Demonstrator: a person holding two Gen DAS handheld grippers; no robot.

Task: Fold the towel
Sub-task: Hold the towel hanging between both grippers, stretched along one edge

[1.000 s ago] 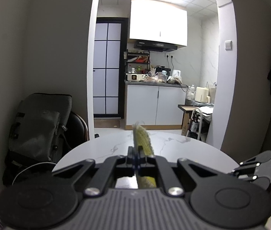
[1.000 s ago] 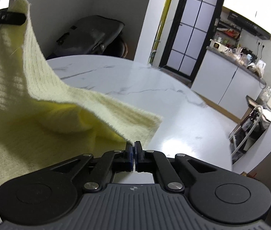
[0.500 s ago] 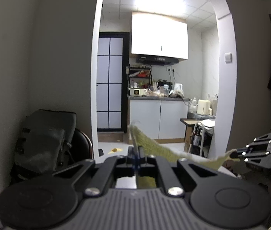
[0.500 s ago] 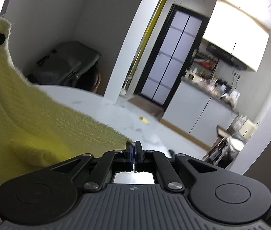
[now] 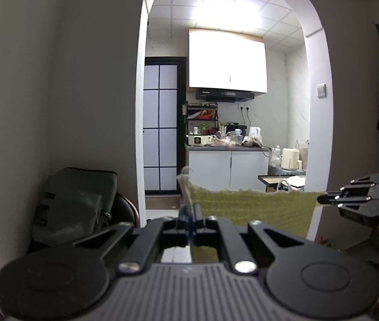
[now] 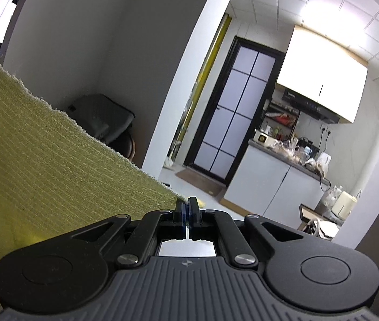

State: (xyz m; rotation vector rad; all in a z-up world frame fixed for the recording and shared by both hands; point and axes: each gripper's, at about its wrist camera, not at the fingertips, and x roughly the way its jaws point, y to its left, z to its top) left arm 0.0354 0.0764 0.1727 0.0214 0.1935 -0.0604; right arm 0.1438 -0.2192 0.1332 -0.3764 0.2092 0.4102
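A yellow towel [image 5: 253,208] hangs stretched in the air between my two grippers. My left gripper [image 5: 189,211] is shut on one upper corner of it. The right gripper [image 5: 323,200] shows at the right of the left wrist view, pinching the opposite corner. In the right wrist view the towel [image 6: 55,165] spreads from the left edge down to my right gripper [image 6: 186,208], which is shut on its corner. The towel's top edge runs taut and its lower part is hidden behind the gripper bodies.
A grey bag on a dark chair [image 5: 74,203] stands at the left against the wall. An arched opening leads to a kitchen with white cabinets [image 5: 229,171] and a black-framed door [image 6: 243,120]. A sliver of the white table [image 6: 186,248] shows beneath the right gripper.
Both grippers have risen with the towel, lifting it off the marble table. The towel has gone from slack and draped to stretched between them, and the table top has dropped out of sight.
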